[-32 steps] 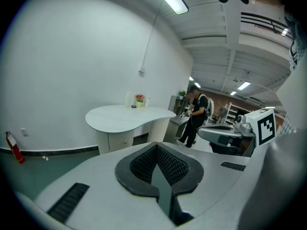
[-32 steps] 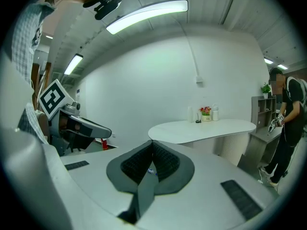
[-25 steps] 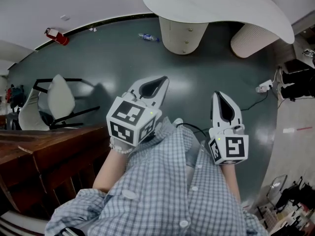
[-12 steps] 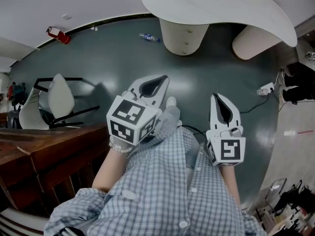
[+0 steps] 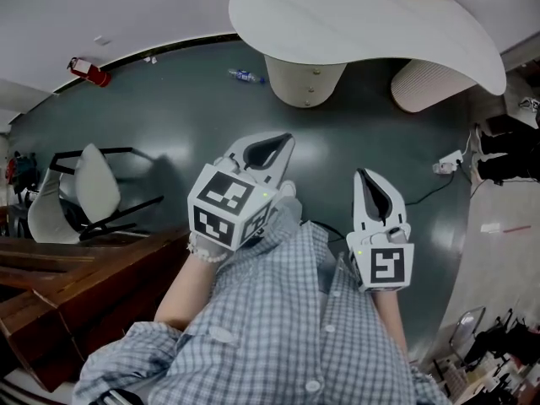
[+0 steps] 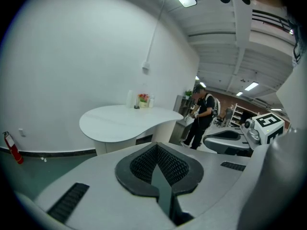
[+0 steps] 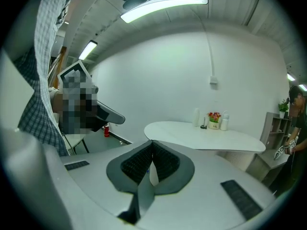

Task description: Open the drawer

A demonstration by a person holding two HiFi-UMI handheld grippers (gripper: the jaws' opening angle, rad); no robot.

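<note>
No drawer front shows in any view. The dark wooden furniture [image 5: 80, 281] at the lower left shows only its top and edge. My left gripper [image 5: 278, 142] is held in front of the checked shirt, above the dark green floor, jaws shut and empty [image 6: 156, 147]. My right gripper [image 5: 368, 177] hangs beside it to the right, also shut on nothing [image 7: 152, 143]. Both point away from the wooden furniture toward the white table [image 5: 354, 15]. The right gripper [image 6: 230, 140] shows at the right edge of the left gripper view.
A curved white table [image 6: 124, 121] on a cream pedestal [image 5: 304, 78] stands ahead, with small bottles and a plant [image 7: 213, 120] on it. A white chair [image 5: 89, 184] stands at left, a fire extinguisher [image 5: 89, 72] by the wall, a cable and power strip [image 5: 447, 163] at right. A person [image 6: 201, 116] stands beyond the table.
The view has shifted: the white table and wooden furniture sit lower and further left in the picture. Both grippers keep nearly the same pose and stay shut.
</note>
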